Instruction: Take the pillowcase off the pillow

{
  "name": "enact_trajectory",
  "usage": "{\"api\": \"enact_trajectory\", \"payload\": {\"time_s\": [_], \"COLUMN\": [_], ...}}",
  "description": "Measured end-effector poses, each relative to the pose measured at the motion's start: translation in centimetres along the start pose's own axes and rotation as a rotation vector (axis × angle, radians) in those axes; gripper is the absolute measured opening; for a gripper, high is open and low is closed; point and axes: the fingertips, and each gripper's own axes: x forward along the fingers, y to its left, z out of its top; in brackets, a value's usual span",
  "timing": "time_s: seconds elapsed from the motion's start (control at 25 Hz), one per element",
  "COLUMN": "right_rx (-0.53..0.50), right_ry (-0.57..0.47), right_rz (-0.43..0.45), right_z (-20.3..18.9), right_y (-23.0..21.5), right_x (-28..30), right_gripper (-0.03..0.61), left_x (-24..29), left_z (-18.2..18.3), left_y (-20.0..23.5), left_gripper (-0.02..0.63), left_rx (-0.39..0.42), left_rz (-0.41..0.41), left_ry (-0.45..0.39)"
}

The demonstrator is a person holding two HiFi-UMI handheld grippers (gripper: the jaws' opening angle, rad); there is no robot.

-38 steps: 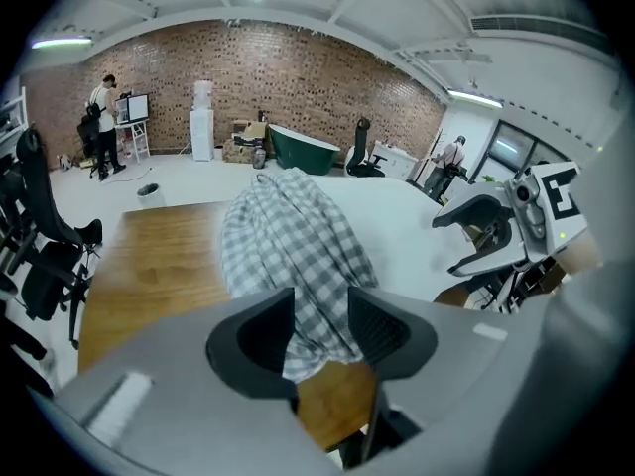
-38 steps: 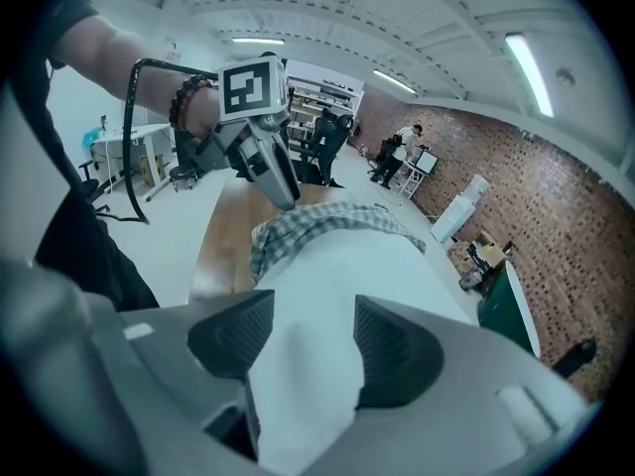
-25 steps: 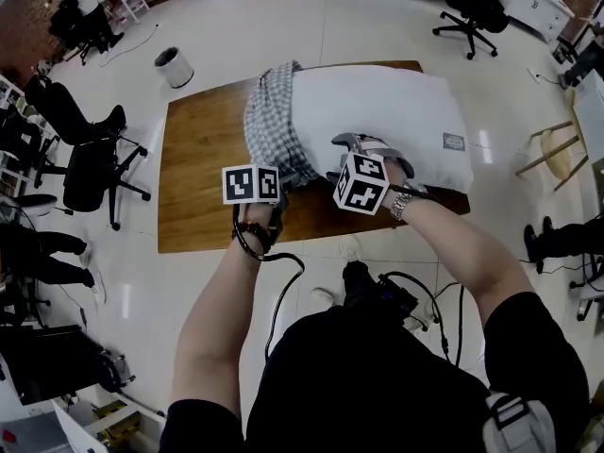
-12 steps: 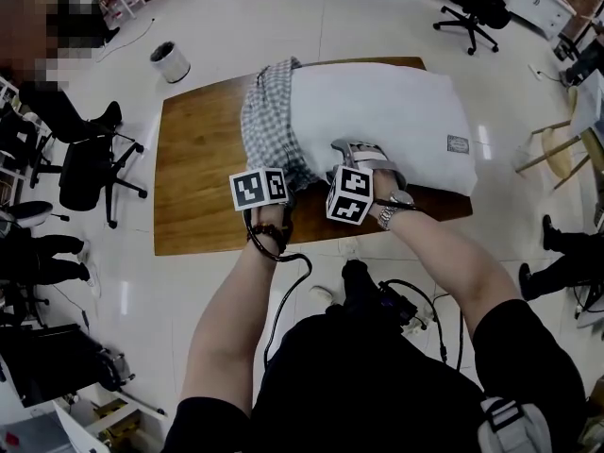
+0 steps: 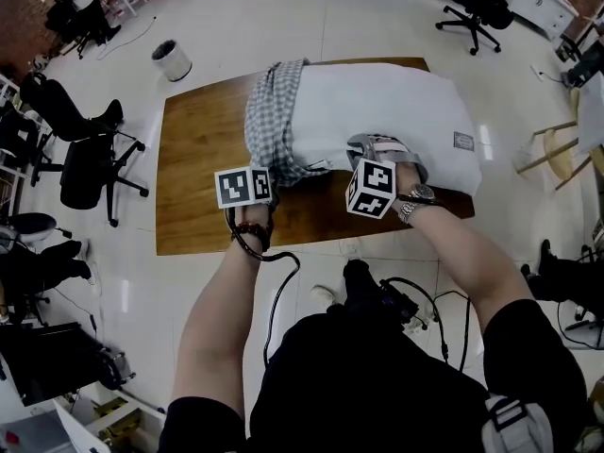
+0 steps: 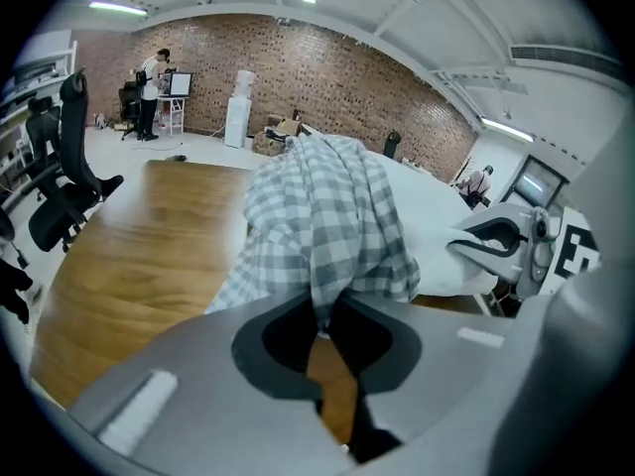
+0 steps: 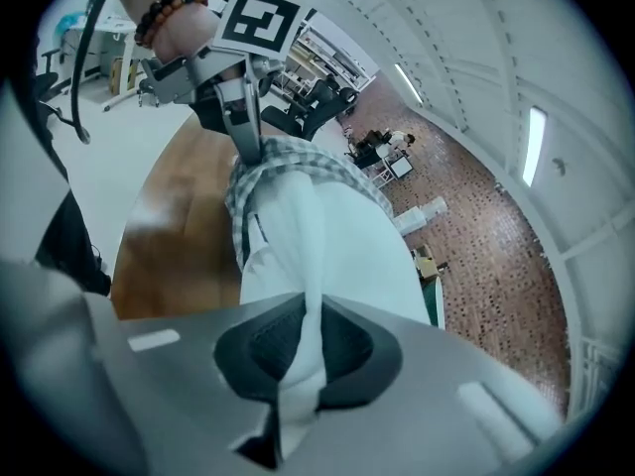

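A white pillow [image 5: 387, 102] lies on the wooden table [image 5: 198, 159]. A grey checked pillowcase [image 5: 272, 121] is bunched round its left end. My left gripper [image 6: 322, 317] is at the pillowcase's near corner, and its jaws are closing with a fold of checked cloth [image 6: 327, 216] pinched between the pads. My right gripper [image 7: 298, 355] is shut on a fold of the pillow's white fabric [image 7: 317, 246] at its near edge. In the head view the left gripper [image 5: 270, 172] and right gripper [image 5: 363, 145] sit side by side at the table's front.
A waste bin [image 5: 170, 60] stands on the floor beyond the table's left corner. Office chairs [image 5: 85, 168] are at the left and another [image 5: 472, 8] at the back right. A wooden chair [image 5: 557, 149] is at the right. A cable [image 5: 278, 291] hangs from my left hand.
Both grippers have closed on cloth, the left on the pillowcase and the right on the pillow. The two have drawn slightly apart, left going left and right going right.
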Motion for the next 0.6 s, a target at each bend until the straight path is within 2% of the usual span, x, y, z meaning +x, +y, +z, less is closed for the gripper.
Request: {"api": "enact_trajectory", "payload": {"time_s": [0.12, 0.24, 0.36, 0.48, 0.52, 0.6], "right_rx": [0.002, 0.037, 0.068, 0.089, 0.099, 0.144], "right_ry": [-0.005, 0.023, 0.043, 0.045, 0.04, 0.034], "right_rz": [-0.025, -0.035, -0.006, 0.044, 0.069, 0.147], "right_z": [-0.7, -2.7, -4.2, -4.8, -4.7, -4.2], "right_y": [-1.3, -2.4, -2.1, -0.5, 0.1, 1.3], "right_x": [-1.3, -2.5, -3.5, -4.3, -4.6, -5.2], "right_gripper": [0.018, 0.017, 0.017, 0.028, 0.045, 0.129], "left_x": [-1.4, -3.0, -5.0, -5.9, -6.0, -6.2], "left_z": [0.4, -0.1, -0.4, -0.7, -0.8, -1.0], "left_y": [1.6, 5.2, 8.2, 8.6, 8.6, 8.7], "left_gripper": [0.028, 0.023, 0.023, 0.025, 0.026, 0.042], "left_rx": [0.007, -0.032, -0.063, -0.044, -0.034, -0.018], "left_rz": [0.048, 0.129, 0.176, 0.182, 0.182, 0.195], "left_ry": [-0.009, -0.013, -0.016, -0.015, -0.015, -0.015]}}
